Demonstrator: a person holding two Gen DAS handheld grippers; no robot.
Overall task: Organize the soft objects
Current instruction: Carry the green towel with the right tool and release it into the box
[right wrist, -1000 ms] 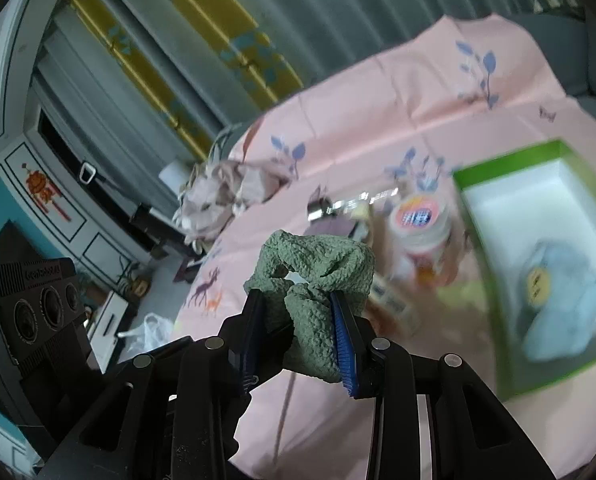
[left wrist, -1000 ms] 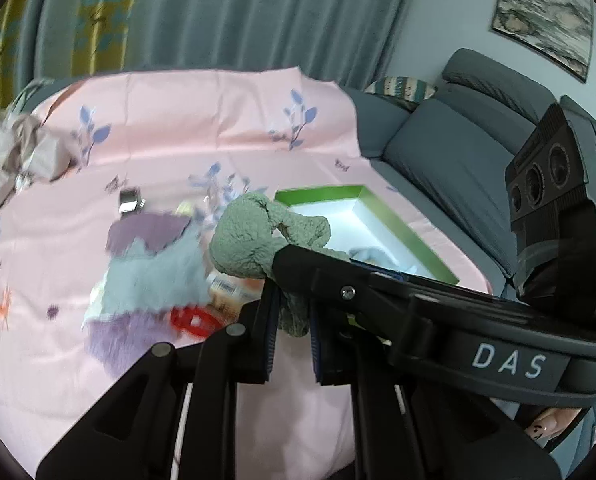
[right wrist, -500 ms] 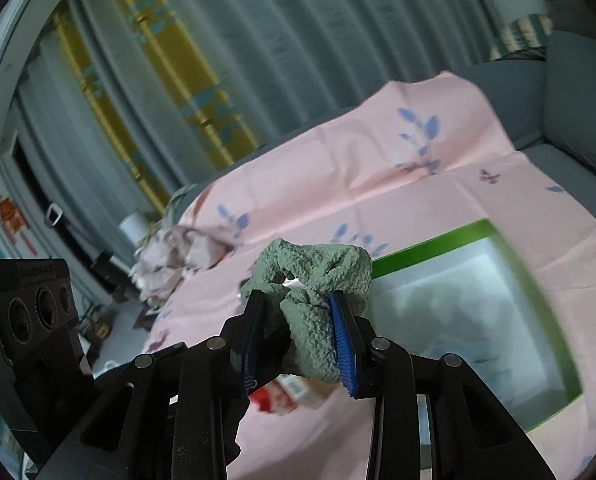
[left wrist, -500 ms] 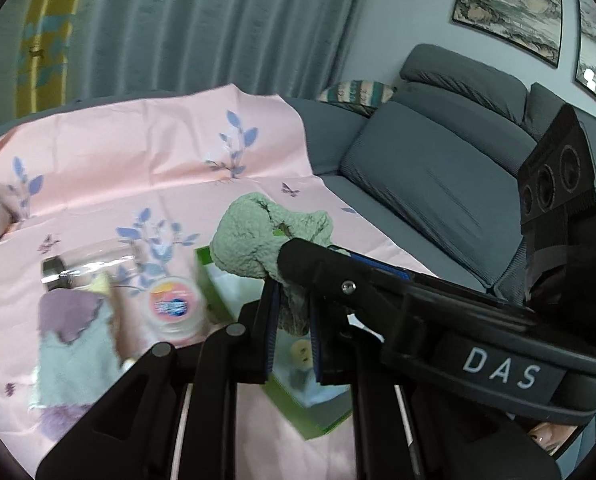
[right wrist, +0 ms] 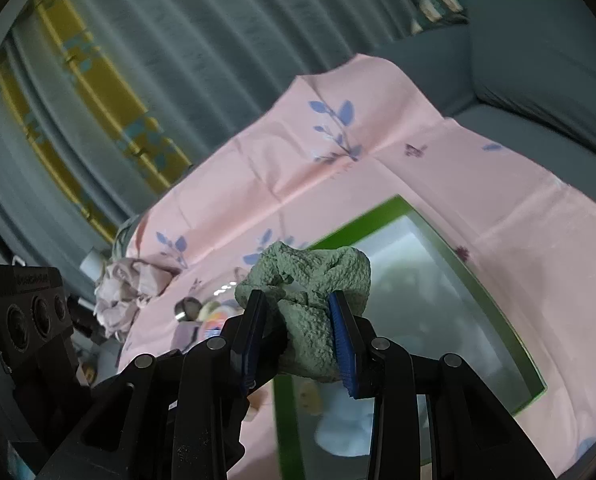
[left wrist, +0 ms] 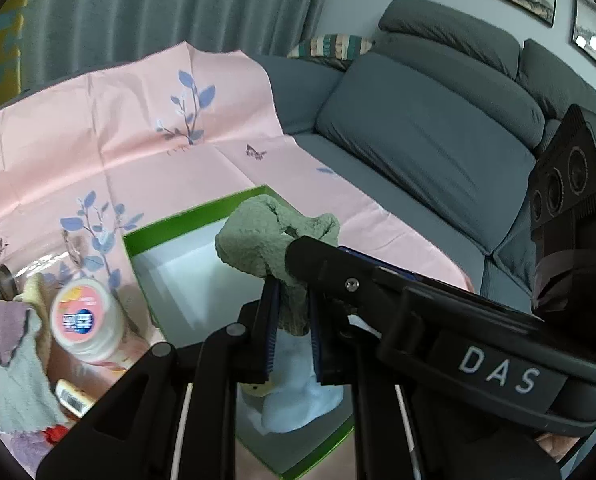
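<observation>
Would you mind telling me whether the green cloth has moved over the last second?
Yes. The green cloth, held by both hand-held grippers, has travelled from above the cluttered items to above the green-rimmed box.

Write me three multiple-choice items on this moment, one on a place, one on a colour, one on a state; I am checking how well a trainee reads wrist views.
1. Where does the pale blue soft toy lie?
A. on the sofa
B. inside the box
C. on the curtain sill

2. What colour is the rim of the box?
A. green
B. red
C. black

3. How is the green cloth held?
A. it lies loose on the sheet
B. one pair of tongs holds it, the other is open beside it
C. both the left tongs and the right tongs pinch it

Key: 1 B, since the toy shows on the white floor of the box in both wrist views; 2 A, the edge is bright green against the pink sheet; 3 C, each view shows blue pads pressed into the cloth from both sides.
</observation>
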